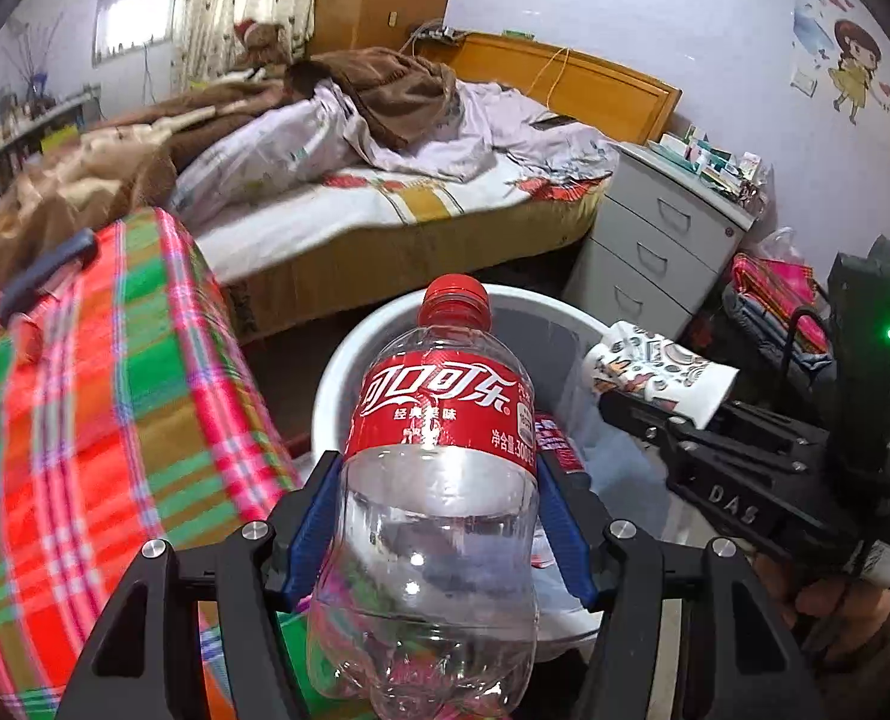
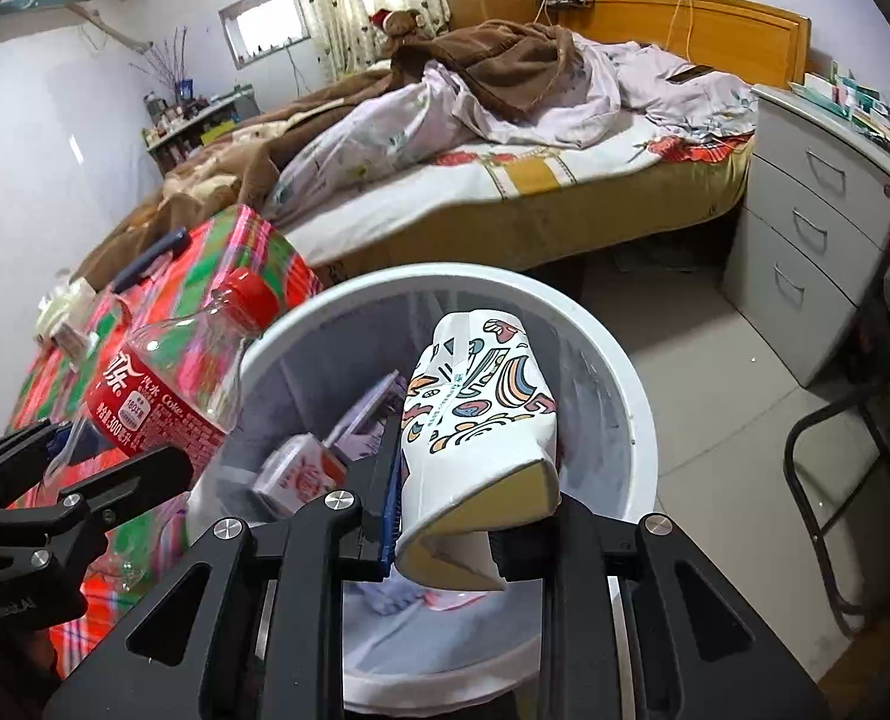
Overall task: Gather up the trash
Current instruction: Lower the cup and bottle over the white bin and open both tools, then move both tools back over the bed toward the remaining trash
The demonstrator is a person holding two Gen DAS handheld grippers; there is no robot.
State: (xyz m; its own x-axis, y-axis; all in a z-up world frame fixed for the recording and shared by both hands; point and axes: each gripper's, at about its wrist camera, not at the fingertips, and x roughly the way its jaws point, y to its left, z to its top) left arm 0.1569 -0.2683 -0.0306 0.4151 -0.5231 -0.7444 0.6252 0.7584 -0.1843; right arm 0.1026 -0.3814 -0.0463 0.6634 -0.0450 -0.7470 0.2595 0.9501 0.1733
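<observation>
Trash bin (image 2: 619,372), white and lined with a bag, fills the centre of the right wrist view and sits lower centre in the left wrist view, on the floor between the plaid-covered bench (image 1: 115,372) and the grey drawer unit (image 1: 655,252).

The right tool (image 2: 445,504) is clamped on a squashed patterned paper cup (image 2: 481,420). The cup's long axis points away from the camera, and in this view it hangs over the bin's open mouth, inside the rim line. Below it lie a red-and-white carton (image 2: 301,468) and other scraps. A drop from here looks likely to land inside.

The left tool (image 1: 439,516) is closed on the waist of an empty Coke bottle (image 1: 445,420), which stands upright with its red cap on top. In the right wrist view the bottle sits at centre left, tilted toward the bin, with its cap just outside the near left rim. It seems to need a short carry toward the middle of the frame before release.

The right tool is therefore the better placed. Open floor lies to the right of the bin, while the bench edge crowds its left side.
</observation>
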